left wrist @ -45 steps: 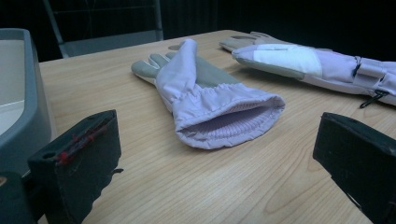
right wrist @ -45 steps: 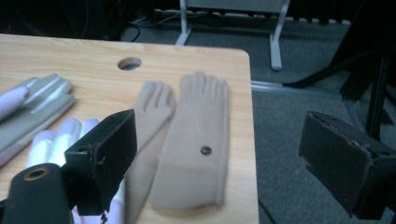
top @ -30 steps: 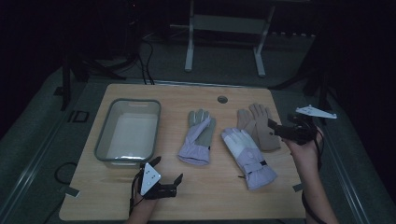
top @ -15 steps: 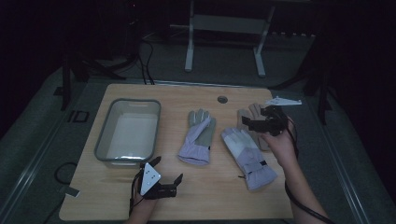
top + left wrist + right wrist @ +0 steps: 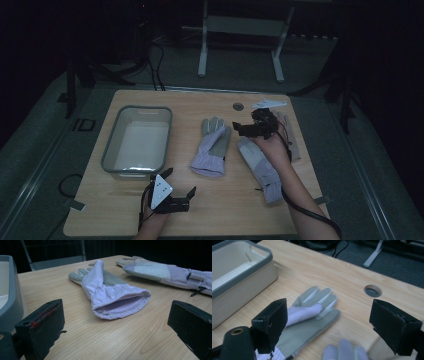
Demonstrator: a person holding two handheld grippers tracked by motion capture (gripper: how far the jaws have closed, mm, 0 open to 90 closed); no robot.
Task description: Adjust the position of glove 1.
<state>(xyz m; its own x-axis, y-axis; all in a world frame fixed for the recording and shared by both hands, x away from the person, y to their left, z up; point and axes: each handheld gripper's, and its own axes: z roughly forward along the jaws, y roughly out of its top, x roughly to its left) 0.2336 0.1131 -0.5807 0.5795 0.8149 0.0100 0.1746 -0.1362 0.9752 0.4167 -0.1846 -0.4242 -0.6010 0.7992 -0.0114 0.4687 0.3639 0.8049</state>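
Gloves [image 5: 212, 146] and [image 5: 261, 167] lying flat mid-table, right of empty bin [image 5: 136, 142]; none packed. Right gripper [image 5: 248, 128] spread wide over them, left gripper [image 5: 176, 196] spread, near edge.

Bare table [image 5: 240, 210] across lower frame, free passage. Tub [image 5: 137, 142] blocks left. Gloves [image 5: 212, 147] crowd centre and right. Narrow bare strip between tub and nearest glove.

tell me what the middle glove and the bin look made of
Middle glove: seemingly soft lilac fabric, matte, with a grey suede-like palm; its cuff is gathered and ribbed inside. Bin: probably moulded plastic, with smooth pale walls and a grey rim.
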